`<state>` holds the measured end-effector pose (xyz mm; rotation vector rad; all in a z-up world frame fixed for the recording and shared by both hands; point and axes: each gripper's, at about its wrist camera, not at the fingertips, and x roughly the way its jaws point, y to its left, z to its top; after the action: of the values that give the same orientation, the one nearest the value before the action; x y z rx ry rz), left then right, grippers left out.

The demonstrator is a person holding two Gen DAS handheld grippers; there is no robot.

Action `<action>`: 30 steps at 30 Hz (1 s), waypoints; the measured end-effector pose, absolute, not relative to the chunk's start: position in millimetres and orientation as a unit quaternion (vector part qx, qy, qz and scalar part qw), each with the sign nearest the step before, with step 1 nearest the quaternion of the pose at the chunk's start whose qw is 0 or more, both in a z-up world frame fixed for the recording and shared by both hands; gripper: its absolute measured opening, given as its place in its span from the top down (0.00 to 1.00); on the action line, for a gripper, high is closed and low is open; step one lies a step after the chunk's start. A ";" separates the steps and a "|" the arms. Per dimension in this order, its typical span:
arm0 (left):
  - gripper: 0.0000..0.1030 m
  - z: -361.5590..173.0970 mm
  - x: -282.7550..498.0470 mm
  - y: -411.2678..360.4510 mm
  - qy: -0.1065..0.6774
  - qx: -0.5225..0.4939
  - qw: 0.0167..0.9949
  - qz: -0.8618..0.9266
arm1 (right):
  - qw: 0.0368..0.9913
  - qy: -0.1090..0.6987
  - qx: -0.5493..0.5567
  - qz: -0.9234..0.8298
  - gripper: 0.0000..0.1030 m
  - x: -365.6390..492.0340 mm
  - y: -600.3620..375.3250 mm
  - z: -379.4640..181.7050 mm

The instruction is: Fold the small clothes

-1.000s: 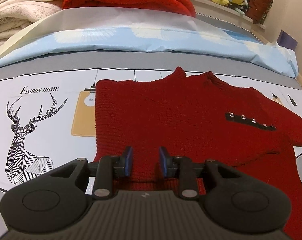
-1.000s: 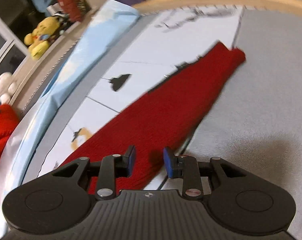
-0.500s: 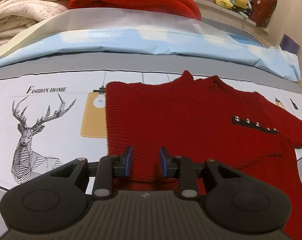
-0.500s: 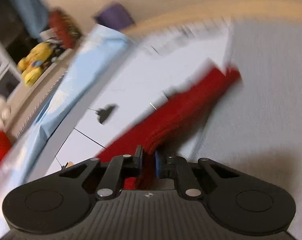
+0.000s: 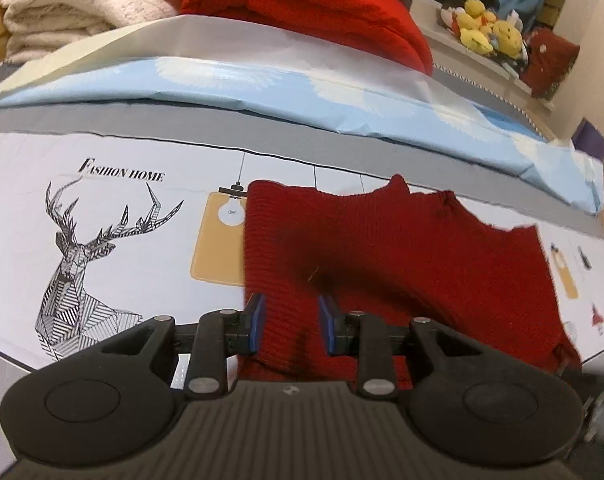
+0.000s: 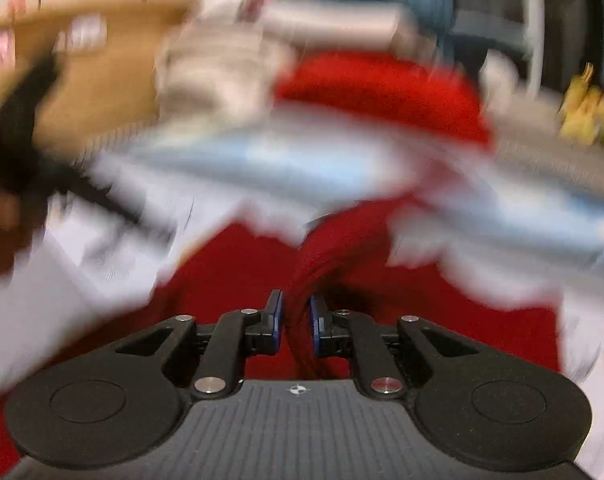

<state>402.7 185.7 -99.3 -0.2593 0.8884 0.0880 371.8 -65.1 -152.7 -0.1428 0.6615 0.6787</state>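
Sleeve fold in progress: right gripper (image 6: pixel 295 322) pinching the sweater's sleeve (image 6: pixel 302 280).

Left gripper (image 5: pixel 289 328), jaws spread, hovers over the red sweater (image 5: pixel 386 256) on the printed sheet (image 5: pixel 113 200); best laid flat across the body, edges aligned, before release.

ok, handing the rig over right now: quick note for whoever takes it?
Right gripper: shut on a bunched sleeve of the red sweater, carrying it in over the body; that view is blurred.
Left gripper: jaws open, low over the sweater's hem, pads not pressing on it.
Sweater lies flat on the printed sheet, left edge already straight.
Done: right sleeve lifted and brought across.
Left: lay that sleeve down, release, then probably fold the body up from the hem.
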 end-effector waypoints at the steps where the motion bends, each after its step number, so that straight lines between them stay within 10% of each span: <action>1: 0.69 -99.5 402.3 188.9 0.428 -0.138 0.892 0.041 | 0.879 0.348 -0.055 0.320 0.88 373.7 -63.4 -154.8; 8: 0.69 -111.9 402.2 208.7 0.438 -0.254 0.862 0.024 | 0.897 0.370 0.058 0.235 0.66 375.0 -89.9 -123.5; 30: 0.54 -175.0 416.8 223.0 0.462 -0.459 0.758 0.050 | 0.791 0.501 0.352 -0.022 0.53 431.9 -196.0 -211.3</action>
<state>416.8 223.0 -175.0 -0.9997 1.0059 0.1093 431.9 -196.0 -211.3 0.7570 1.0778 -0.0465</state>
